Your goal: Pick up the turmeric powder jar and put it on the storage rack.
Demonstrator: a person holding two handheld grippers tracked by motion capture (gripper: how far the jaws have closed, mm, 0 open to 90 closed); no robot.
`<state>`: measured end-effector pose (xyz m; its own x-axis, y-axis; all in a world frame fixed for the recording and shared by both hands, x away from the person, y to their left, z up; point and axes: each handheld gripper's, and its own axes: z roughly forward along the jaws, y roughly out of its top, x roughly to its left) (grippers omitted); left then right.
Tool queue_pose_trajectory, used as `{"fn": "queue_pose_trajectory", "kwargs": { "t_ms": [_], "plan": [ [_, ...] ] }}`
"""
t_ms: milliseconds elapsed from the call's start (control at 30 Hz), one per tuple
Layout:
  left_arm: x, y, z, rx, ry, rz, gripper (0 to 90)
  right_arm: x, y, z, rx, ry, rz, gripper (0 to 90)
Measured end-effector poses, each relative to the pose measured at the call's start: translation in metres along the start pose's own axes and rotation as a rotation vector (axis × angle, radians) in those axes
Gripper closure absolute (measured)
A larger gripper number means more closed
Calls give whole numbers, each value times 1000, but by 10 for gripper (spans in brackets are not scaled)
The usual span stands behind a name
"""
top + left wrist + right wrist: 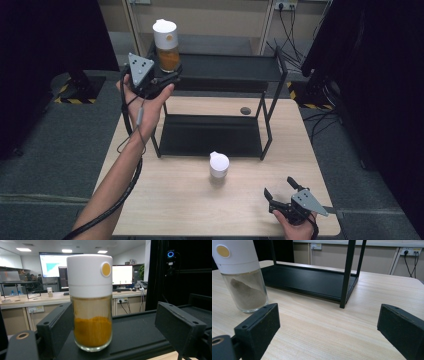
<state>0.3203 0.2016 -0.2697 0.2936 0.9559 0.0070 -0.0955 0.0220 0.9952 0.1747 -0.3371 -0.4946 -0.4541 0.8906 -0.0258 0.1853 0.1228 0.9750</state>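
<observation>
Orange-powder jar (91,302) w/ white cap stands upright on the black rack's (225,70) top shelf, between the left gripper (167,75) jaws: one jaw just beside its glass, the other well apart, so jaws are open, not gripping. Grey-powder jar (242,275) sits on the worktop (317,330), ahead of and beside the right gripper (281,192) jaws, which are spread wide, nothing betw. them.

The clear glass jar of orange powder (92,332) has a white cap with a yellow dot. The glass jar of grey powder (247,293) matches it. The metal shelf rack (220,135) is black, the wooden counter (200,205) pale with fine grain
</observation>
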Motion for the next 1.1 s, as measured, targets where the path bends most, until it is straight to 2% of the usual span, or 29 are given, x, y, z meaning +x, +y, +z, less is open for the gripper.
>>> {"fn": "queue_pose_trajectory", "kwargs": {
  "t_ms": [700,1100],
  "plan": [
    [-4,-36,-25,19,-48,12,150,0,0,0,0,-1,-3,46],
    [-3,-66,-39,53,-84,13,147,1,0,0,1,-1,-5,46]
  ]
}}
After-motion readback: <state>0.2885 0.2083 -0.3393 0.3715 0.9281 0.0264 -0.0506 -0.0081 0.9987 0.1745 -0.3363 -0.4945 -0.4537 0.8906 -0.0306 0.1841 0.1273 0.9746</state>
